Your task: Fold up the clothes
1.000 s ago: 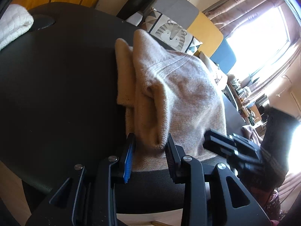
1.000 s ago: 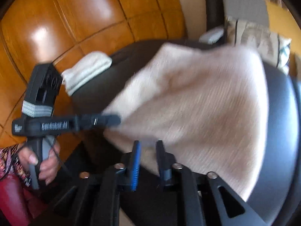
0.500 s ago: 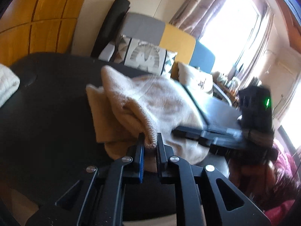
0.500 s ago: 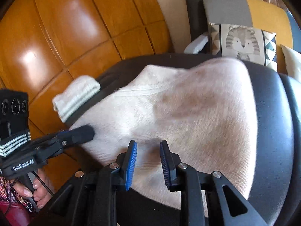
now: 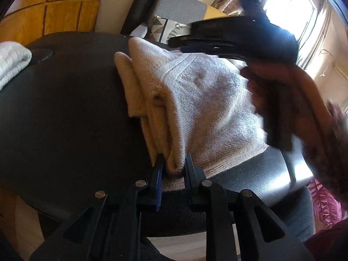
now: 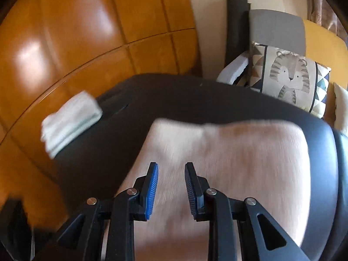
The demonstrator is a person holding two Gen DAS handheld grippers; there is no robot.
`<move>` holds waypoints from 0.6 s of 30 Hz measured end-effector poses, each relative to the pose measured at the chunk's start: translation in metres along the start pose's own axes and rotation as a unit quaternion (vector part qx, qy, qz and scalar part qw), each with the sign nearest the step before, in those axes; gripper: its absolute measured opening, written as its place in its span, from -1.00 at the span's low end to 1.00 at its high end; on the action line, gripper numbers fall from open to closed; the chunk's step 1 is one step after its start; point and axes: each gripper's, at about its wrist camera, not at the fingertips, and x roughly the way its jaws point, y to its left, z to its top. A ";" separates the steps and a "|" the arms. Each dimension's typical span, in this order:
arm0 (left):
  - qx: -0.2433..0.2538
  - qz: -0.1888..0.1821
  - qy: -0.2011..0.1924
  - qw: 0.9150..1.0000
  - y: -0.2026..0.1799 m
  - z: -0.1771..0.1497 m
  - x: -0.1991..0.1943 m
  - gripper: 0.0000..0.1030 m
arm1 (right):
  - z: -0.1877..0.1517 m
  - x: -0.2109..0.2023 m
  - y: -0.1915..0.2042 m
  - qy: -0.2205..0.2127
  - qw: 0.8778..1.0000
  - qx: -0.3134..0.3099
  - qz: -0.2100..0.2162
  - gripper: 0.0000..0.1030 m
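Observation:
A beige knit sweater (image 5: 206,100) lies folded in layers on a black leather surface (image 5: 65,108). My left gripper (image 5: 173,167) is shut on the thick folded edge at the sweater's near left corner. The right gripper (image 5: 182,35), held by a hand (image 5: 282,91), hovers blurred over the sweater's far side. In the right wrist view my right gripper (image 6: 171,180) is open above the flat sweater (image 6: 228,163), with nothing between its fingers. The sweater's near part is hidden behind the gripper bodies.
A folded white towel (image 6: 69,121) sits at the left edge of the black surface (image 6: 174,100). A tiger-print cushion (image 6: 289,76) and a grey and yellow sofa stand behind. Glossy wooden panels (image 6: 87,32) fill the left background. A bright window is at the right.
The left gripper closed on the sweater's fold and brought it down onto the surface. The right gripper let go, opened and lifted to the sweater's far side. The sweater lies flatter.

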 end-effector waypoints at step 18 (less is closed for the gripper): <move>-0.043 -0.014 -0.024 0.999 0.040 0.016 -0.029 -0.41 | 0.009 0.009 0.033 -0.030 0.994 -0.062 0.083 -0.35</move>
